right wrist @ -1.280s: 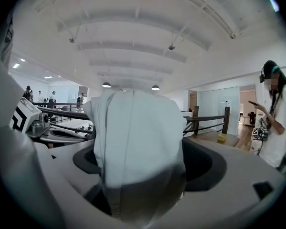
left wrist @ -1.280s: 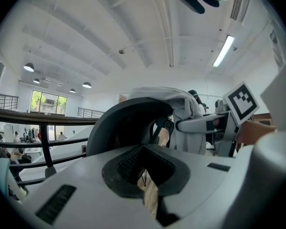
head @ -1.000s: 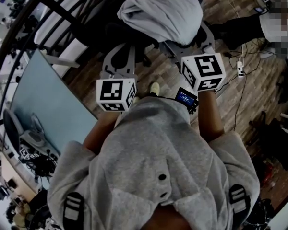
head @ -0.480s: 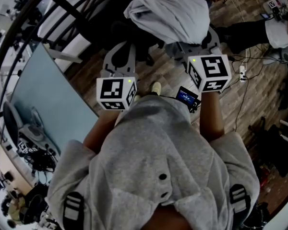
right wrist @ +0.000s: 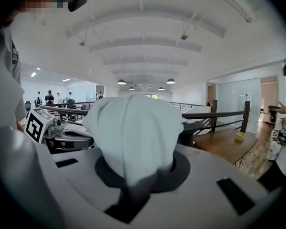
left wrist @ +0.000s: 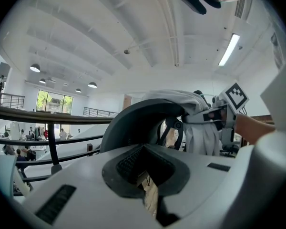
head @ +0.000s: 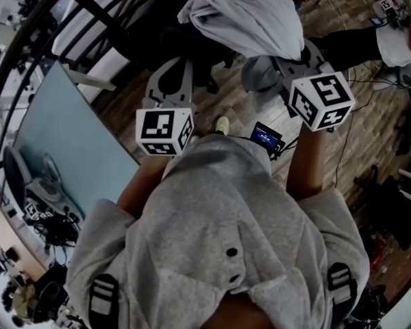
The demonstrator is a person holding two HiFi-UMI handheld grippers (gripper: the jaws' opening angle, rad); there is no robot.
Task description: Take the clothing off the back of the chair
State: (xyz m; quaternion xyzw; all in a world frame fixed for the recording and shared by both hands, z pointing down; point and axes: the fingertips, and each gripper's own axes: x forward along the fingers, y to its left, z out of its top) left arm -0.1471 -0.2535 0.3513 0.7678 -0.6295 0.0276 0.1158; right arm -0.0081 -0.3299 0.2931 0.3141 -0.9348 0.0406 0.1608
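Note:
A pale grey-white garment [head: 243, 19] hangs over the back of a dark chair [head: 192, 43] at the top of the head view. My right gripper [head: 277, 66] reaches into its lower right edge. In the right gripper view the cloth [right wrist: 131, 132] bunches down into the gap of that gripper [right wrist: 133, 175], whose jaws are closing with the fabric pinched between them. My left gripper [head: 170, 81] hangs to the left of the chair, apart from the garment. In its own view the left gripper [left wrist: 145, 168] has its jaws together on nothing, and the chair back [left wrist: 133, 123] arches ahead.
A dark railing [head: 89, 9] curves along the upper left, beside a pale blue panel [head: 68, 142]. Cables [head: 342, 105] lie on the wooden floor at right. Another person [head: 397, 43] sits at the top right. A wooden table [right wrist: 224, 149] stands to the right.
The right gripper has shifted right and reached into the garment's lower edge, and its jaws have come together on the cloth. The left gripper has kept still.

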